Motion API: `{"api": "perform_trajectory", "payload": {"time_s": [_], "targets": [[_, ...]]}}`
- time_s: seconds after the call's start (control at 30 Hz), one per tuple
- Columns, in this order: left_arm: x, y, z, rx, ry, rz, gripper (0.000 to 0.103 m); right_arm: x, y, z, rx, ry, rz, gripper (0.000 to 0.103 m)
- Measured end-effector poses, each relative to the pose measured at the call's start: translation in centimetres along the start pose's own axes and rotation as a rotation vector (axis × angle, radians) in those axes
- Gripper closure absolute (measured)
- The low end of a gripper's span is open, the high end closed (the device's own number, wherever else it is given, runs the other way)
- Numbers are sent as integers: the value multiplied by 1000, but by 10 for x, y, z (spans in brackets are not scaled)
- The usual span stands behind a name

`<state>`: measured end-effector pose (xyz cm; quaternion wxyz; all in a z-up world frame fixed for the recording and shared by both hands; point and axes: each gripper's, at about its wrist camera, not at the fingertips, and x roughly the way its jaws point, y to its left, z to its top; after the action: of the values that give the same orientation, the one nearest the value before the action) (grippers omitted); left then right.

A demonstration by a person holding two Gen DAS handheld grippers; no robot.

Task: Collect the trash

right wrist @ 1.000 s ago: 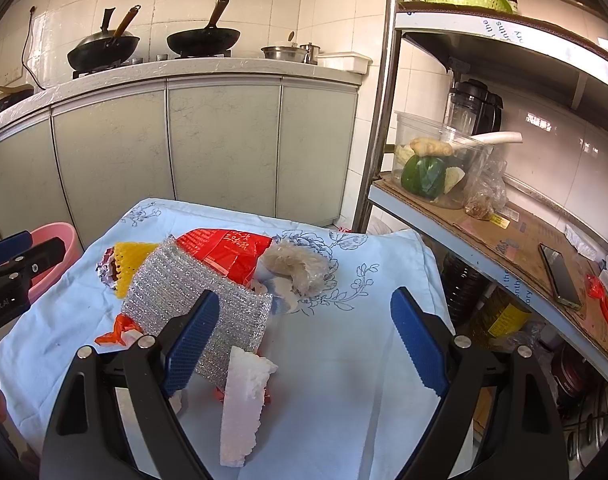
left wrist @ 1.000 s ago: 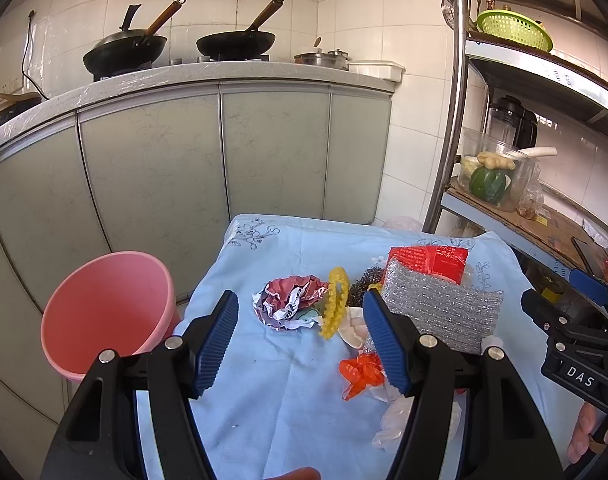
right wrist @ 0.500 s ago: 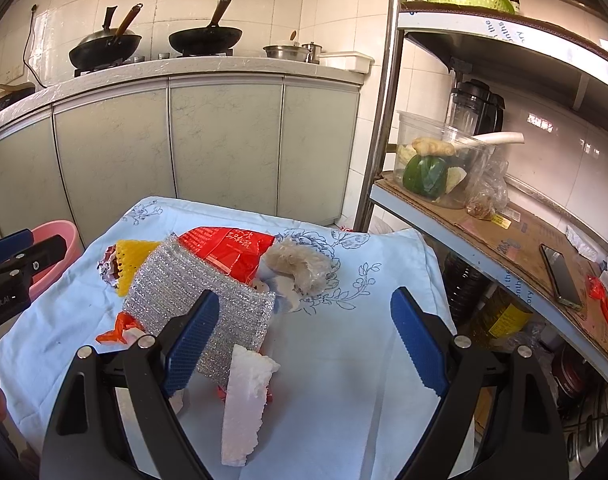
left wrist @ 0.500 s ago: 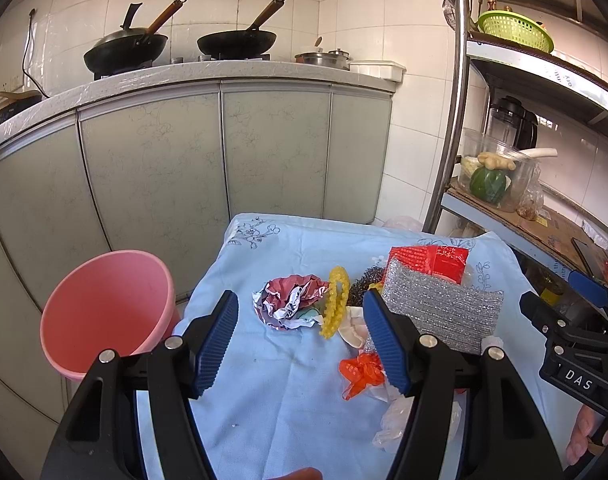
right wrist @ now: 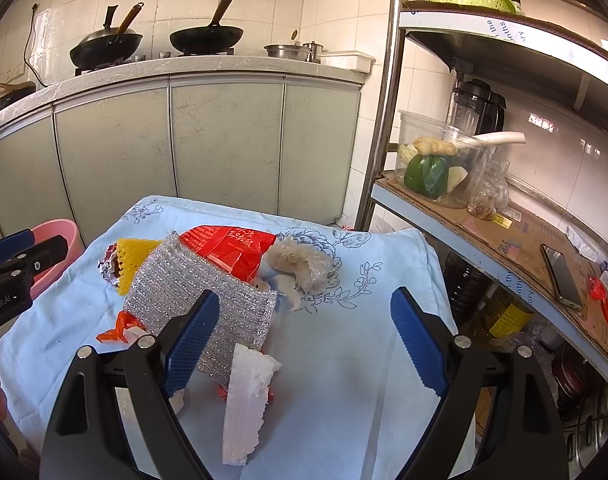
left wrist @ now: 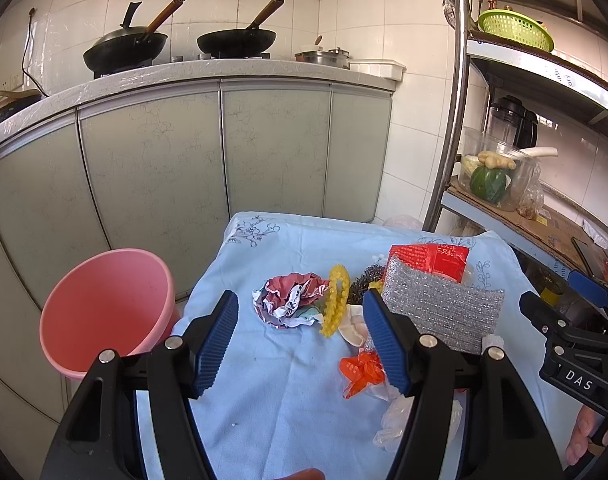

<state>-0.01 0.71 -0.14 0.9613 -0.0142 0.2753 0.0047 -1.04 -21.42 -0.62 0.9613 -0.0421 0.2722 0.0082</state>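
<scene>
Trash lies piled on a table with a light blue cloth [left wrist: 288, 392]: a crumpled wrapper [left wrist: 288, 300], yellow foam netting [left wrist: 335, 304], an orange scrap [left wrist: 359, 372], a silver bubble sheet [left wrist: 443, 312], a red bag [left wrist: 427, 260]. My left gripper [left wrist: 304, 344] is open and empty, just short of the crumpled wrapper. My right gripper [right wrist: 304, 344] is open and empty over the cloth, with the silver sheet [right wrist: 200, 296] and a white foam piece [right wrist: 244, 396] at its left finger. A pink bucket [left wrist: 104, 312] stands left of the table.
Grey-green kitchen cabinets [left wrist: 224, 152] with woks on the counter stand behind the table. A metal shelf rack [right wrist: 503, 220] with vegetables, a blender and a phone is to the right. The red bag [right wrist: 228, 244] and a clear bag [right wrist: 300, 264] lie mid-table.
</scene>
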Motion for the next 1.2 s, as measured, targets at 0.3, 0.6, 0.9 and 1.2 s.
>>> {"api": "perform_trajectory", "payload": {"time_s": [0.3, 0.6, 0.9, 1.2], "targets": [[1, 2, -3, -1, 3, -1, 39, 1, 1, 0, -5, 4, 4, 15], [5, 1, -9, 6, 16, -31, 38, 1, -1, -2, -17, 21, 29, 15], [9, 19, -14, -9, 81, -111, 38, 3, -4, -11, -29, 70, 75, 15], [19, 26, -31, -27, 220, -276, 37, 4, -3, -22, -41, 129, 129, 15]]}}
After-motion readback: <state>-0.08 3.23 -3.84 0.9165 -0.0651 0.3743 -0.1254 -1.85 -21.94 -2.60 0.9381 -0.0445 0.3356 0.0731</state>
